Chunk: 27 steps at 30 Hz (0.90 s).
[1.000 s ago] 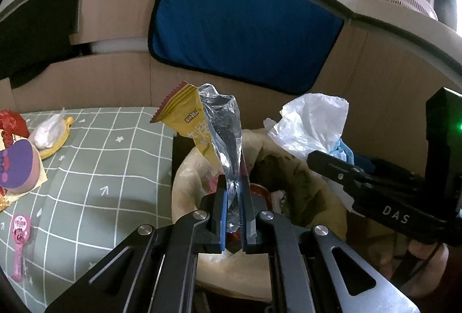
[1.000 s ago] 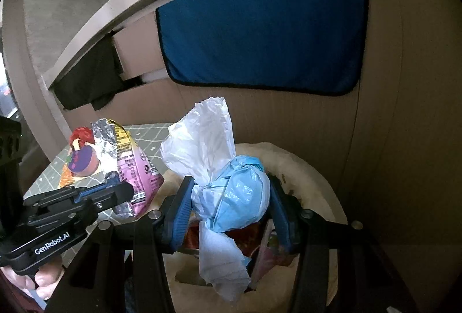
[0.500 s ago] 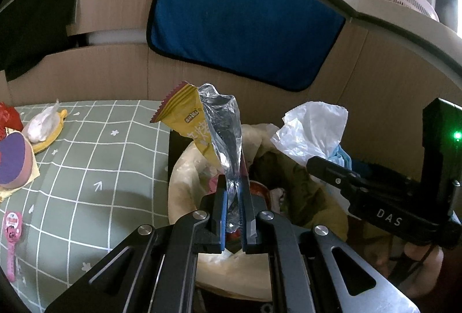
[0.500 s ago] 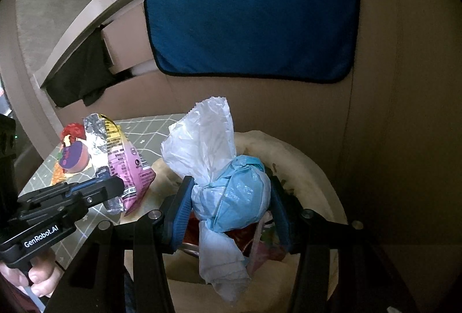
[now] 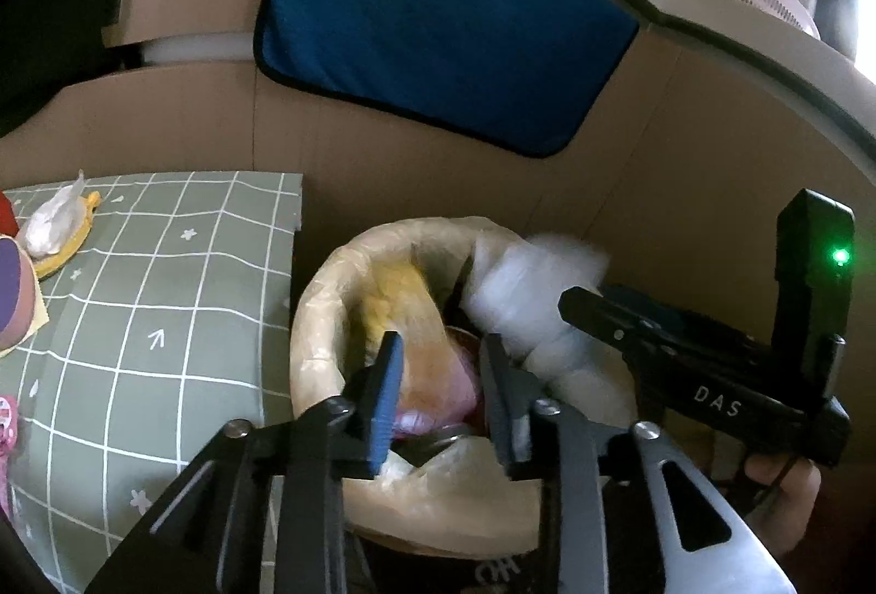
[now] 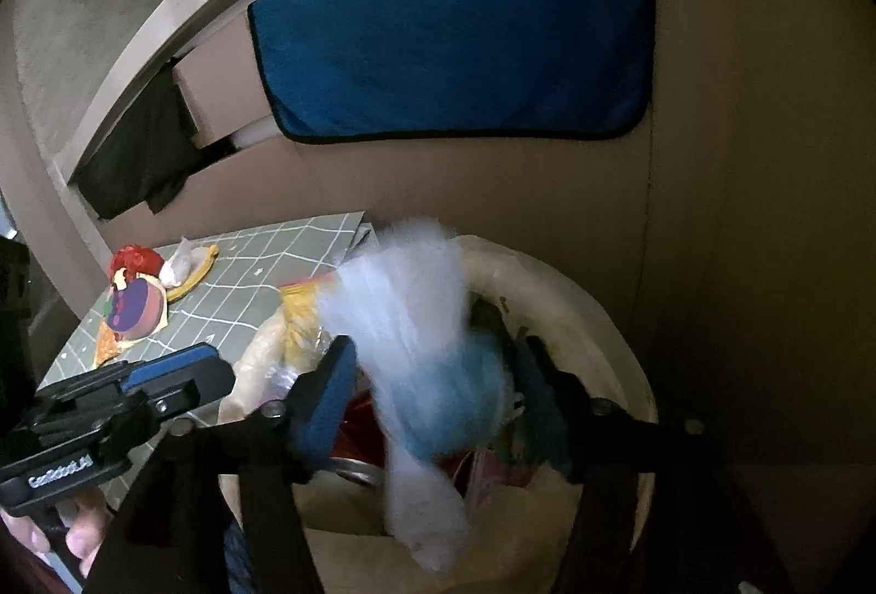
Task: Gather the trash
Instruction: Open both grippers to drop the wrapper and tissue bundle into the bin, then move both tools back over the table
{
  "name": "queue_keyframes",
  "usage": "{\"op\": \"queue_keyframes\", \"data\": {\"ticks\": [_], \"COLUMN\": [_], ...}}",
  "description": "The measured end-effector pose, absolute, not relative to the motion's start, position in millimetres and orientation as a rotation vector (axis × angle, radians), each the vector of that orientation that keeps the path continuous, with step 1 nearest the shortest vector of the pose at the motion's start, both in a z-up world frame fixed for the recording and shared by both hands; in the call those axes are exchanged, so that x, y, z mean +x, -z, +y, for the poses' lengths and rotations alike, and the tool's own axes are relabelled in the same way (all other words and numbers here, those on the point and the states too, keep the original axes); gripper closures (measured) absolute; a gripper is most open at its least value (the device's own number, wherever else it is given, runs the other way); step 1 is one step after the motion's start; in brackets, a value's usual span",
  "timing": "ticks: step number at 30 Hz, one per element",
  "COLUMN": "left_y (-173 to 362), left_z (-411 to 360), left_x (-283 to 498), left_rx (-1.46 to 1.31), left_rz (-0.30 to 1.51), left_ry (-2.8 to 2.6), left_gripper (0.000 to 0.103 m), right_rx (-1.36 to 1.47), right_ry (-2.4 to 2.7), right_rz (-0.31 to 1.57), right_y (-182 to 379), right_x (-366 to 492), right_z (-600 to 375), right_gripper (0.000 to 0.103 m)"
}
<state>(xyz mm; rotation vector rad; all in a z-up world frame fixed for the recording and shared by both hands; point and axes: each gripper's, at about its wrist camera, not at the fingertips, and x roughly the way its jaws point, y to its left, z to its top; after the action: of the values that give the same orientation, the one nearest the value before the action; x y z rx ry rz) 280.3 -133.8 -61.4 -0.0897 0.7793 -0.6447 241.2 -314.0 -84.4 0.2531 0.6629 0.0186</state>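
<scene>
A lined trash bin (image 5: 317,320) stands beside the green grid table (image 5: 153,298); its rim also shows in the right wrist view (image 6: 591,315). My left gripper (image 5: 441,391) is open over the bin, and the yellow snack wrapper (image 5: 399,304) falls blurred out of it. My right gripper (image 6: 432,391) is open over the bin, and the white and blue plastic bag (image 6: 421,336) drops blurred between its fingers. The bag also shows in the left wrist view (image 5: 525,287). Other wrappers and a can lie inside the bin.
On the table (image 6: 257,287) lie a white wad on a yellow peel (image 5: 60,227), a purple and red toy (image 6: 134,304) and a pink item (image 5: 5,419). A cardboard wall with a blue cloth (image 5: 438,24) stands behind the bin.
Both grippers have opened over the bin. The snack wrapper and the plastic bag have left the fingers and are falling into the bin.
</scene>
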Motion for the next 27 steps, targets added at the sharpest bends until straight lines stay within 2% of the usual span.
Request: {"op": "queue_keyframes", "data": {"ticks": [6, 19, 27], "left_y": [50, 4, -6], "left_z": [-112, -25, 69], "left_x": [270, 211, 194], "left_rx": [-0.124, -0.169, -0.202], "left_rz": [0.753, 0.624, 0.576], "left_ry": [0.596, 0.449, 0.242], "left_gripper": [0.065, 0.059, 0.059], "right_rx": [0.301, 0.221, 0.054], "right_ry": [-0.034, -0.178, -0.244], "right_rz": [0.633, 0.588, 0.526], "right_y": [77, 38, 15], "right_x": [234, 223, 225], "right_z": [-318, -266, -193], "right_gripper": [0.026, 0.026, 0.026]}}
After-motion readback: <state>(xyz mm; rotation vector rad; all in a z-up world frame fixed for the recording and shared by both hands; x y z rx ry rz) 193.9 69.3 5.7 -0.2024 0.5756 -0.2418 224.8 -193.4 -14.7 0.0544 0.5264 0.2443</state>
